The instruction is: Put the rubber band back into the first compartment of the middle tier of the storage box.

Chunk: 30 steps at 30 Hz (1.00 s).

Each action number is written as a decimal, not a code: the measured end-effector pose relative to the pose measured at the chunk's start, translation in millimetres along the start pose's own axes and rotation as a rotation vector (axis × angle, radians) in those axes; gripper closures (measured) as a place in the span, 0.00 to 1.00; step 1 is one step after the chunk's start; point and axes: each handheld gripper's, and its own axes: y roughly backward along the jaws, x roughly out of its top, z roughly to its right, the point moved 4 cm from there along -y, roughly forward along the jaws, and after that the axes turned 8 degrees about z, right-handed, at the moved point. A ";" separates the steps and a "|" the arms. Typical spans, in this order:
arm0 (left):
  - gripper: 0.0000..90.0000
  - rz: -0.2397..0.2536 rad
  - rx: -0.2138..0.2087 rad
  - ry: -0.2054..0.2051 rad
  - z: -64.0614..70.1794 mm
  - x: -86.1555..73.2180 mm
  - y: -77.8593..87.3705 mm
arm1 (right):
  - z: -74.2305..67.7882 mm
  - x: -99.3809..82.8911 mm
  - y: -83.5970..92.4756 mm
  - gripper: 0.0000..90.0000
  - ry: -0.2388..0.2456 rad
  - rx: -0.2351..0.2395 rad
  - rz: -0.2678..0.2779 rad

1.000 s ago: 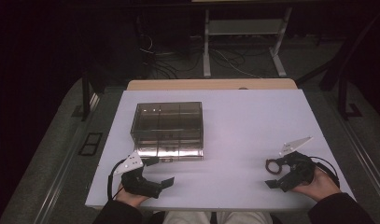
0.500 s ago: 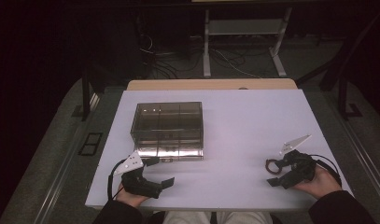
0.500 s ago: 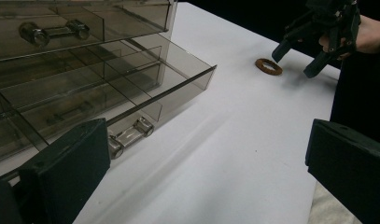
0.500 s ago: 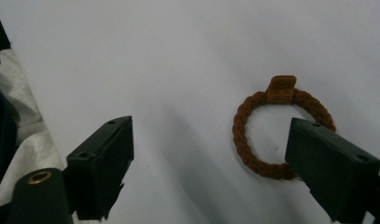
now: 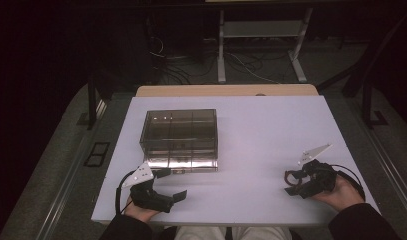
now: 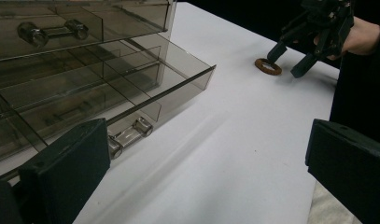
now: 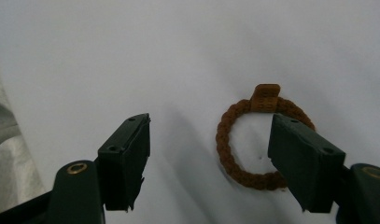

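A smoked clear drawer box [image 5: 180,135] stands left of the table's middle. In the left gripper view its lower drawer [image 6: 145,84] is pulled out a little, and the drawer's clear handle [image 6: 129,134] is close in front of my left gripper [image 6: 206,154]. My left gripper [image 5: 175,183] is open wide and holds nothing. A brown braided ring [image 7: 246,140] with a small tab lies flat on the table. My right gripper [image 7: 211,140] hangs open just above it, with the right jaw in front of the ring's right side. In the high view the right gripper [image 5: 289,182] is at the table's front right.
The white tabletop [image 5: 271,130] is bare between the box and the right hand. Its front edge runs just beneath both hands. Dark floor, cables and a metal stand [image 5: 261,45] lie beyond the far edge.
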 end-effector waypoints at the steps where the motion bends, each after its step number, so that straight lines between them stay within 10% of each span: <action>1: 0.00 0.000 0.000 0.000 0.0 0.0 0.0 | 0.2 0.1 -0.3 0.33 -0.001 -0.002 0.000; 30: 0.00 -0.004 0.002 -0.003 0.0 -0.3 -0.2 | 3.2 -0.5 -8.2 0.81 0.024 -0.065 -0.007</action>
